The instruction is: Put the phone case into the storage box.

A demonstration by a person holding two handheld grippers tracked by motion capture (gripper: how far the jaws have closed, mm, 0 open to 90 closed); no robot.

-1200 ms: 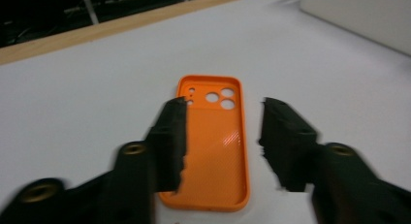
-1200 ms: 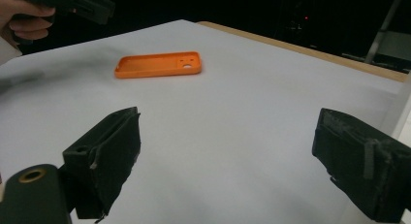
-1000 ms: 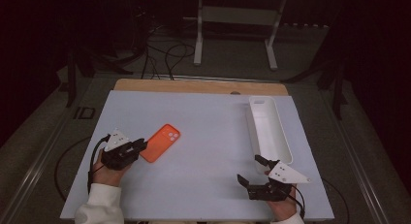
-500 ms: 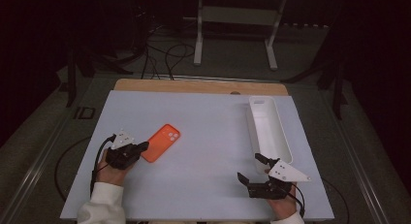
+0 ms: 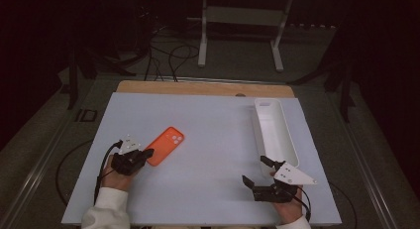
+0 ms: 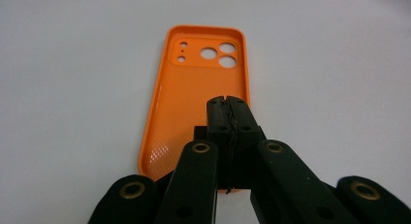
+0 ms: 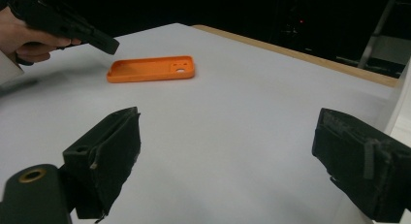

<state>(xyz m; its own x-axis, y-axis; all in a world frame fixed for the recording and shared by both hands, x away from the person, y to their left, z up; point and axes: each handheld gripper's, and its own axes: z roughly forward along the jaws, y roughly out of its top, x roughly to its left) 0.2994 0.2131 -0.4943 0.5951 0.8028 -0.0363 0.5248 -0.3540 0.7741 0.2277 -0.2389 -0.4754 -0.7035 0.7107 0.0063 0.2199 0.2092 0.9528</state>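
Jaws shut over the orange case

Jaws of the left gripper [image 6: 228, 104] have just been closing and now meet with nothing between them — poised over the near end of the orange phone case [image 6: 194, 83], which lies open side up on the worktop [image 5: 213, 120]. Right gripper [image 5: 257, 170] rests well apart, jaws wide and empty — beside the white tray [image 5: 289, 144].

A dim room: grey floor [image 5: 59, 125], loose cables [image 5: 171, 53], a white metal stand [image 5: 242, 16] behind the table.
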